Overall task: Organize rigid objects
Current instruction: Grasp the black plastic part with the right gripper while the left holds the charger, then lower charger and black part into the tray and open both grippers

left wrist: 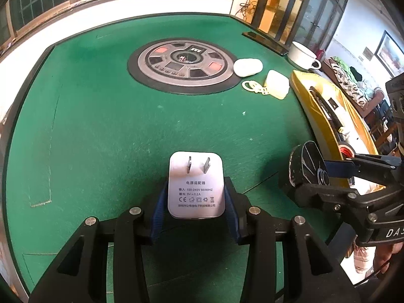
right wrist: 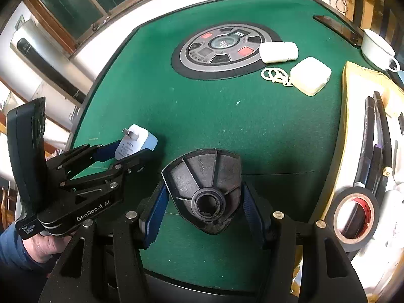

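Note:
My left gripper is shut on a white power adapter, prongs facing the camera, held just above the green felt. From the right wrist view the same gripper and adapter sit at the left. My right gripper is shut on a black fan-shaped plastic part with a round socket, its blue pads pressing both sides. In the left wrist view that gripper and the black part are at the right, beside a yellow tray.
The yellow tray holds a tape roll, pens and other bits. Further back lie a white oval case, a cream square case with rings, a white cup, a dark phone and the round centre panel.

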`<state>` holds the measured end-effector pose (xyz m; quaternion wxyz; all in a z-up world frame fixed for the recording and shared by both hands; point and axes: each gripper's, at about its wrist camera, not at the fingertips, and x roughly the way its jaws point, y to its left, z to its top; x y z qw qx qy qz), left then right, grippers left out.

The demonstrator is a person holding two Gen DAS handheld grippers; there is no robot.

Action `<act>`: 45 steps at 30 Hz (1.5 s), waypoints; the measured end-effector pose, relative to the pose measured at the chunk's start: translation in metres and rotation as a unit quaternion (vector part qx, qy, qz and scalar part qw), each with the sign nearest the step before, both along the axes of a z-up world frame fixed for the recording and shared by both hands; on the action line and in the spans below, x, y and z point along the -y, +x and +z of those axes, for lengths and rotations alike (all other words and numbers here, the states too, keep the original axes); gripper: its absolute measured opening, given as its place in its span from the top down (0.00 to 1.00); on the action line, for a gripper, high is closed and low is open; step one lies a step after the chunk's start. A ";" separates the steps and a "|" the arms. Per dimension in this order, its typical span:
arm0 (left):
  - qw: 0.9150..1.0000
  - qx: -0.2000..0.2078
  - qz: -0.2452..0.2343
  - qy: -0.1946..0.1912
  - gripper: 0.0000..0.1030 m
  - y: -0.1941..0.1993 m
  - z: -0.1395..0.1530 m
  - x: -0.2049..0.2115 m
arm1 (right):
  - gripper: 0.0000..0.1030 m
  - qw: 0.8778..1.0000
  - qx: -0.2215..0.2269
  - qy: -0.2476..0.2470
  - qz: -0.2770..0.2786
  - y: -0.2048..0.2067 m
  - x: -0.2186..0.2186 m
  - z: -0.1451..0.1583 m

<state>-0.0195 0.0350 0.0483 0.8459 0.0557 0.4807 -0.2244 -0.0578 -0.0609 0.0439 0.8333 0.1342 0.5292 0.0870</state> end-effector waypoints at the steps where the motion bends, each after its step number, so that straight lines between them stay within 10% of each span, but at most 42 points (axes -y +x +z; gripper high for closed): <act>1: 1.000 0.002 -0.003 0.000 0.62 -0.001 0.002 0.002 | 0.48 1.000 0.002 0.000 -0.003 -0.001 0.001 0.001; 45: 0.986 0.019 -0.164 0.000 0.62 -0.025 0.032 0.249 | 0.48 0.984 0.042 0.005 -0.174 -0.061 0.225 0.040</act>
